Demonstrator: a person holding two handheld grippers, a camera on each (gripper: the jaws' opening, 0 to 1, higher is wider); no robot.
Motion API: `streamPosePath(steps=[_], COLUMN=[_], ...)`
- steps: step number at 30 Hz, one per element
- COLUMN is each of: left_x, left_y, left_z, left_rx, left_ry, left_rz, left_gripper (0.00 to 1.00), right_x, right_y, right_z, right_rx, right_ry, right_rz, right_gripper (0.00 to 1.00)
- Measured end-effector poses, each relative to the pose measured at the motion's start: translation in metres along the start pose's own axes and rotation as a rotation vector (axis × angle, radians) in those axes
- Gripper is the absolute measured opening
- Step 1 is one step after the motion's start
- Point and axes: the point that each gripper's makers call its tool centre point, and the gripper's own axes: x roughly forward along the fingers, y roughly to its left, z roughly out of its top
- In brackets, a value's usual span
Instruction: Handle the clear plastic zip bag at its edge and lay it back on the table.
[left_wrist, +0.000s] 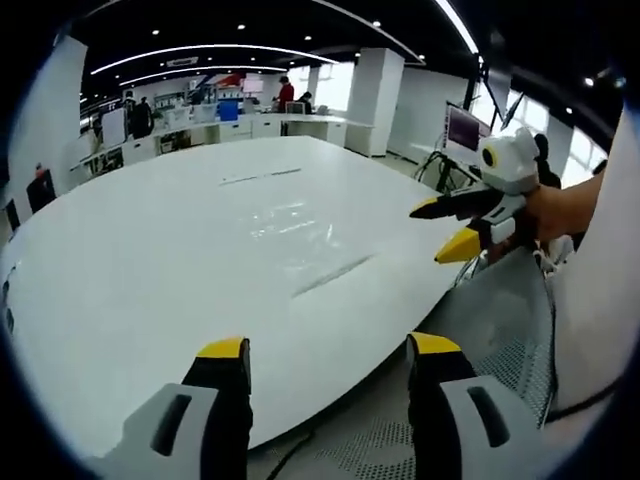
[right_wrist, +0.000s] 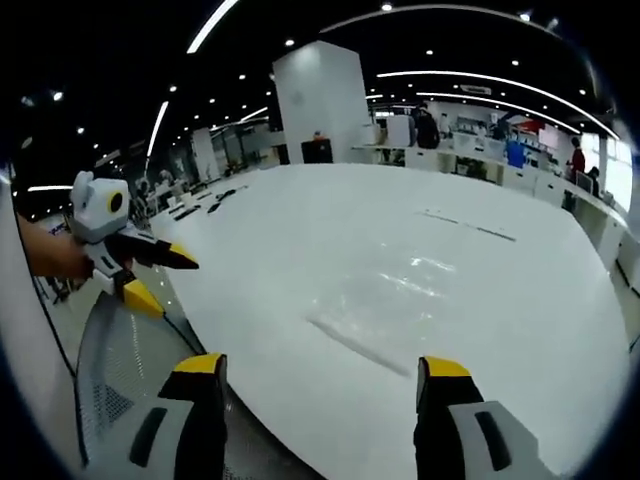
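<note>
flatly, the clear plastic zip bag (left_wrist: 300, 235) lies glossy and wrinkled on the smooth white table (left_wrist: 130, 270), its zip strip nearest the table's near edge. beside that edge stands a grey mesh chair back (left_wrist: 505, 320). your left gripper (left_wrist: 327, 350) hovers short of the bag, jaws spread, holding nothing. your right gripper (right_wrist: 320, 365) hangs over the table's edge, jaws likewise parted and empty, clear of the bag (right_wrist: 385, 295).
</note>
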Motion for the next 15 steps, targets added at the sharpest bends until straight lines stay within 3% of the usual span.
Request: streamPosePath(steps=[15], left_x=[0.0019], left_y=[-0.0038], left_z=[-0.0023], left_rx=[-0.011], left_ry=[-0.051], left_rz=[0.024], left_gripper=[0.56], right_x=[-0.0095], right_y=[0.0101], right_z=[-0.0084], right_rx=[0.026], right_ry=[-0.032], right_rz=[-0.004], right_gripper=[0.77])
